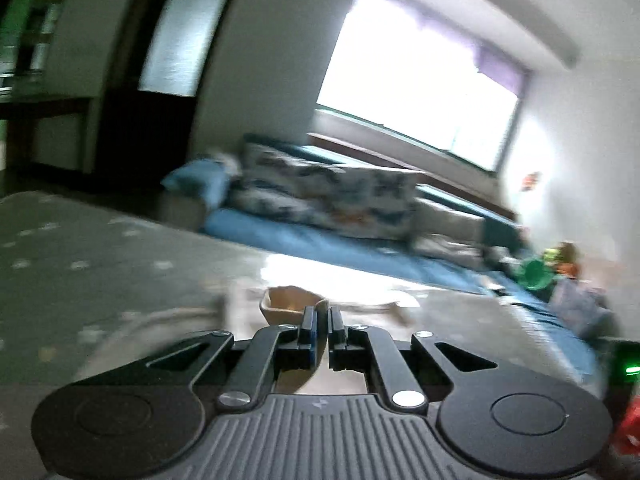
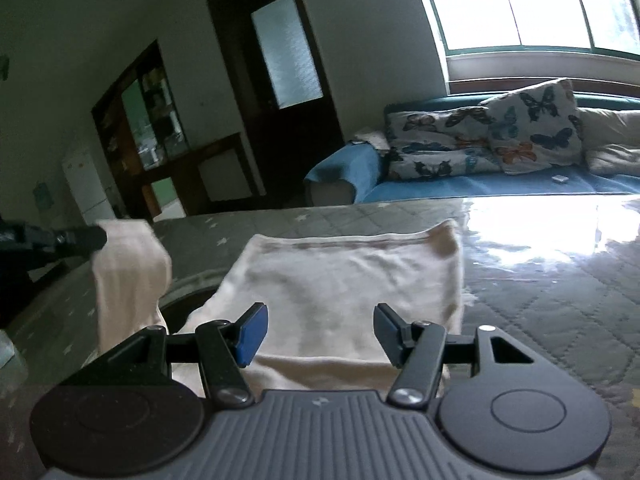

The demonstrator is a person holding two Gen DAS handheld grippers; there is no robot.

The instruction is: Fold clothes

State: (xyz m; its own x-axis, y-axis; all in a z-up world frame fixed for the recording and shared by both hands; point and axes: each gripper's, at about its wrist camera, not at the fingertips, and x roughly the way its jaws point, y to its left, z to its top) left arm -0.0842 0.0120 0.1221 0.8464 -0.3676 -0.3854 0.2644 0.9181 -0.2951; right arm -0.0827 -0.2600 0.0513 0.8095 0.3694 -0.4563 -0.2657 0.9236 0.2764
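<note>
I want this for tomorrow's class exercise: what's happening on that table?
A person with two handheld grippers is folding a cream garment on a quilted table. The left gripper is shut on one end of the cloth and holds it up off the table. The right gripper hangs open over the near edge, gripping nothing.

A big window (image 2: 540, 4) at about 1 o'clock lets in bright light. Under it stands a blue sofa (image 2: 460, 188) with two butterfly cushions (image 2: 532, 124) and a plain pale cushion (image 2: 612, 140). A dark door (image 2: 280, 92) with a frosted glass pane is at 12 o'clock, set in a pale wall (image 2: 80, 40). At 10 o'clock stands a dark shelf cabinet (image 2: 148, 120), and a white fridge (image 2: 88, 184) is beside it. Close by, a grey quilted cover (image 2: 540, 300) with small stars shines where the light falls.
</note>
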